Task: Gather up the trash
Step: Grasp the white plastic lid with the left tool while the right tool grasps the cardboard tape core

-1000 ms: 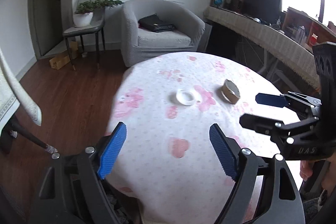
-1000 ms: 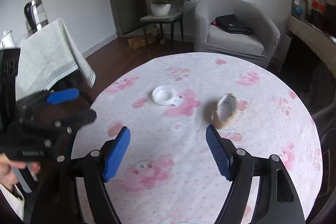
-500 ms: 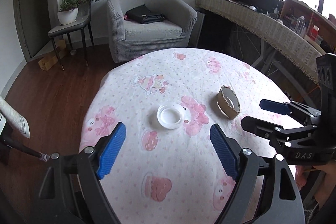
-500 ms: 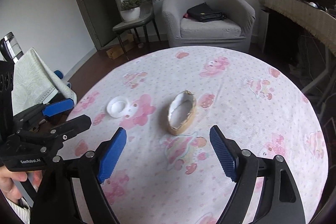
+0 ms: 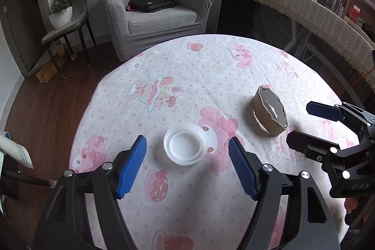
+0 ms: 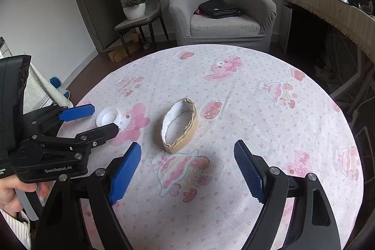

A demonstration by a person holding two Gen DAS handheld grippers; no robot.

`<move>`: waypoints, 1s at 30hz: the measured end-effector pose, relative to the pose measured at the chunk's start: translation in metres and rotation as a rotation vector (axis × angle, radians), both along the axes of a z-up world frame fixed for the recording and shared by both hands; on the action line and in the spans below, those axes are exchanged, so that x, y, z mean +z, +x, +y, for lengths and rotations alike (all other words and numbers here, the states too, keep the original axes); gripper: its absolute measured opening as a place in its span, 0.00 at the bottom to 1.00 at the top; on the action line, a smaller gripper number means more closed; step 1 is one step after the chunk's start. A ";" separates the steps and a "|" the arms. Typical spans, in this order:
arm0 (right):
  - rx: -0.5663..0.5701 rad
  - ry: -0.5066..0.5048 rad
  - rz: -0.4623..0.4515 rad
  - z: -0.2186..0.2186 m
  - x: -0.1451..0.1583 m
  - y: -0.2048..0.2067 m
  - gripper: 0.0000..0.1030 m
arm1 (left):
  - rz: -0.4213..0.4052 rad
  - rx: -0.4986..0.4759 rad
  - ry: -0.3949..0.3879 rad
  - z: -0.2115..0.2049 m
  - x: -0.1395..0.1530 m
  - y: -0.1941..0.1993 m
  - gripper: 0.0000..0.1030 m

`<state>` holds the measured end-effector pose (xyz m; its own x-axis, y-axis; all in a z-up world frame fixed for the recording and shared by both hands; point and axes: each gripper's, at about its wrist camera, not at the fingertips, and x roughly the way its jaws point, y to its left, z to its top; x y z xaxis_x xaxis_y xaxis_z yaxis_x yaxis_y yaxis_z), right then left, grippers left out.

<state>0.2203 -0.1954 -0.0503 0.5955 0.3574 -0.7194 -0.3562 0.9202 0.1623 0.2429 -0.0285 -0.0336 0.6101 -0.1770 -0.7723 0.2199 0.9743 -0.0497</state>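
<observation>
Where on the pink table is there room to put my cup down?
The far half of the table, toward the grey armchair, is bare, and so is the right side past the cardboard ring. The near-left part is crowded: the white lid, the ring and both hand-held grippers are there.

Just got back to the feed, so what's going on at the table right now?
A person holds a pair of tongs in each hand over a round table with two bits of trash. The left tongs, whose jaws have just been closing, are open around the white plastic lid, not touching it. The right tongs hang open just short of the torn cardboard ring. Nothing is picked up yet.
</observation>
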 end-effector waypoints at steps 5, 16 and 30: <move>0.004 -0.018 0.003 0.006 -0.003 0.002 0.80 | 0.006 0.011 0.014 -0.001 -0.005 0.006 0.58; -0.004 -0.028 0.009 0.009 -0.007 0.009 0.80 | -0.042 0.044 -0.015 0.012 0.006 -0.020 0.41; 0.024 -0.082 0.011 0.033 -0.010 0.024 0.47 | -0.056 0.066 -0.001 0.045 0.016 -0.082 0.41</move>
